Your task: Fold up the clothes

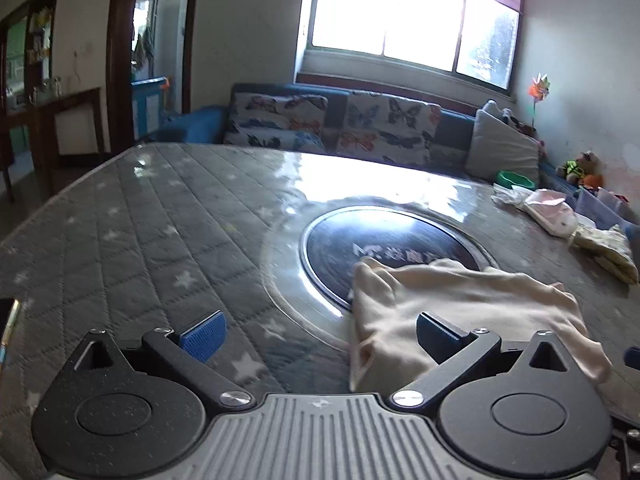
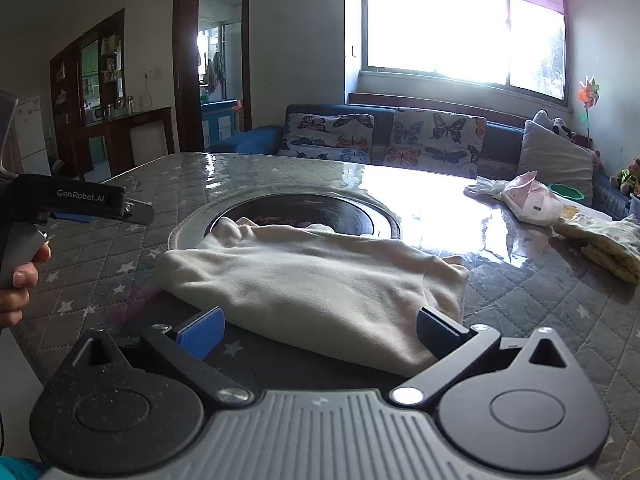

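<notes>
Nearest the onlooker, the left gripper point(image 1: 320, 338) and the right gripper point(image 2: 318, 334) both hover low over the near edge of the table point(image 1: 132, 216), each with its two blue-padded fingers spread wide and gripping nothing. A hand point(image 2: 18, 284) holds the left gripper's handle at the table's near left edge.

One cream garment point(image 2: 316, 284) lies flat on the table, just beyond the fingers. In the right wrist view it spans the gap between the two pads; its near right corner sits against the right pad point(image 2: 434, 332), while the left pad point(image 2: 200, 332) stands clear of the cloth over bare quilted cover. In the left wrist view the garment lies to the right of centre, its left hem falling between the pads and its body passing behind the right one.

The garment's far edge overlaps one round dark inset plate point(image 1: 384, 248) at the table centre. To the left of the garment the quilted surface is open up to the table's curved rim.

At the far right of the table lie one yellow patterned folded cloth point(image 2: 612, 248) and one pale pink bundle point(image 2: 532, 200), well apart from the garment.

Beyond the table stands one blue sofa point(image 2: 248, 140) with two butterfly cushions point(image 2: 436, 136) and one grey cushion point(image 2: 556, 164), under a bright window point(image 2: 464, 20).
</notes>
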`<move>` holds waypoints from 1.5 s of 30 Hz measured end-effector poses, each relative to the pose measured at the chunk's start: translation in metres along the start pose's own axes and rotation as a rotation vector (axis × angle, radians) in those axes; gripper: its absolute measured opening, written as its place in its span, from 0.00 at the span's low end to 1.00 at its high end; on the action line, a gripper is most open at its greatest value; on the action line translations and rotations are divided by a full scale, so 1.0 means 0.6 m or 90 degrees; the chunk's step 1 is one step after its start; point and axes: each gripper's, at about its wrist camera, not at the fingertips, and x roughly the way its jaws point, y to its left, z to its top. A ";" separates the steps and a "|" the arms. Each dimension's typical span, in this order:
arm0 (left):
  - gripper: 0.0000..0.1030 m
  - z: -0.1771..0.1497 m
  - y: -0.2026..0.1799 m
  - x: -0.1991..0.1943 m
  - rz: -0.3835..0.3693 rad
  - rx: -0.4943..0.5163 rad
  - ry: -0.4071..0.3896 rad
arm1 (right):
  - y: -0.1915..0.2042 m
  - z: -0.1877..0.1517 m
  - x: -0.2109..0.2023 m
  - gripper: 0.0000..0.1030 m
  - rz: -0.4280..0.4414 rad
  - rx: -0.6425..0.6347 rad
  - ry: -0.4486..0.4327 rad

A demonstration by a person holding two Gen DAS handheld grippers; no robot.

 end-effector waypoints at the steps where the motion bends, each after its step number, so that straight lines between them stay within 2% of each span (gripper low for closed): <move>1: 1.00 -0.001 -0.003 0.002 -0.007 -0.001 0.008 | 0.002 0.000 -0.001 1.00 0.000 -0.002 0.001; 5: 1.00 -0.007 -0.013 0.008 -0.033 -0.006 0.042 | 0.011 -0.002 -0.002 1.00 0.001 -0.010 0.004; 12: 1.00 -0.010 -0.021 0.019 -0.038 -0.009 0.071 | 0.026 -0.003 0.005 1.00 0.009 -0.023 0.013; 33: 1.00 0.025 -0.021 0.073 -0.018 -0.008 0.119 | 0.052 0.025 0.054 1.00 0.065 -0.058 0.040; 45: 1.00 0.059 -0.019 0.103 -0.006 -0.016 0.128 | 0.058 0.045 0.083 1.00 0.086 -0.096 0.050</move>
